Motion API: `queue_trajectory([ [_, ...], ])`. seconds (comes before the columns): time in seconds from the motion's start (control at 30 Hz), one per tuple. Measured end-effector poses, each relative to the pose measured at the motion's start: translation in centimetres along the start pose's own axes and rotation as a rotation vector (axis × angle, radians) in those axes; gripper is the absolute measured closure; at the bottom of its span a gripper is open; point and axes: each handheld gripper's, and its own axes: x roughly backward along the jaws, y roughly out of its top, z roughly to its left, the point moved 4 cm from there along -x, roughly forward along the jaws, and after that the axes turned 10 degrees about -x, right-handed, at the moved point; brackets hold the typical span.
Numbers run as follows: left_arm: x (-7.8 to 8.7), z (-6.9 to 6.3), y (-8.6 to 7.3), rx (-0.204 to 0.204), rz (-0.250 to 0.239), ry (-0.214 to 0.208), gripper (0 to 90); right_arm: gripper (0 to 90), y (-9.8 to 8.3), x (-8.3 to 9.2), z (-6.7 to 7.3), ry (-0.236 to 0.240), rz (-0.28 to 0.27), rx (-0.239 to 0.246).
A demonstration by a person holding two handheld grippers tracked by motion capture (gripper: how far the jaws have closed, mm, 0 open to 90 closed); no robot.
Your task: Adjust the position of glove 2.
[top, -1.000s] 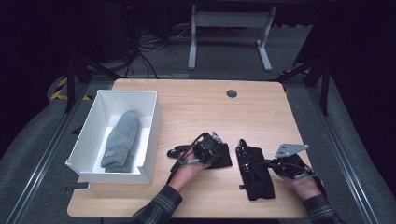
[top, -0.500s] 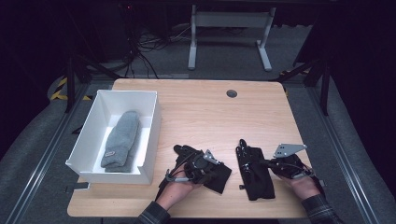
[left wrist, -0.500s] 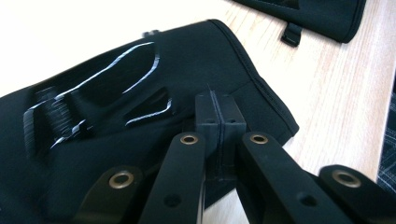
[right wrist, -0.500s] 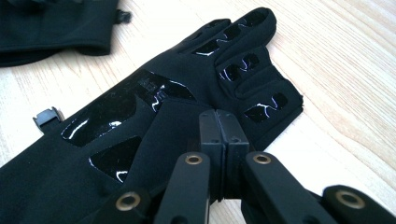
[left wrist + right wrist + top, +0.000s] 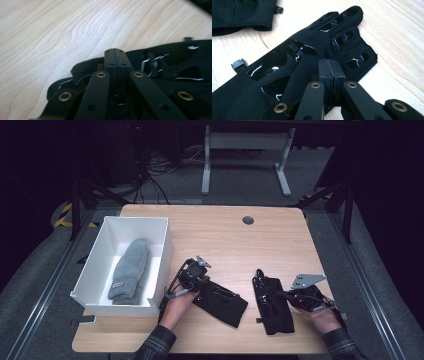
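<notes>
Low in the high view, the left gripper (image 5: 200, 281) rests clenched over one black glove (image 5: 220, 301) at lower centre, just right of the white box (image 5: 160, 227) holding a grey mitten (image 5: 129, 270). Right of it, the right gripper (image 5: 285, 295) presses shut on the second black glove (image 5: 274, 307), which lies flat on the table (image 5: 220, 235).

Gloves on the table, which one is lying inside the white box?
The grey glove, alone in the white box at the table's left. The two black gloves lie on the bare wood by the grippers.
</notes>
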Motion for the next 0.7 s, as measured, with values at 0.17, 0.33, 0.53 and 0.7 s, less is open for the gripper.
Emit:
queue_trajectory([
  [0.17,-0.7,0.1,0.5,-0.006,0.0,0.0,90.0,90.0,0.0,0.0,0.0,0.002,0.002,0.002],
  [0.33,-1.9,-0.2,2.0,-0.03,-0.023,-0.014,90.0,90.0,0.0,0.0,0.1,0.004,0.001,0.002],
  [0.53,-3.2,-1.1,4.0,-0.072,-0.033,-0.037,90.0,90.0,0.0,0.0,0.0,0.007,0.002,0.003],
  [0.7,-4.5,-2.3,5.8,-0.104,-0.055,-0.074,90.0,90.0,-0.1,0.1,0.1,0.012,0.002,0.002],
])
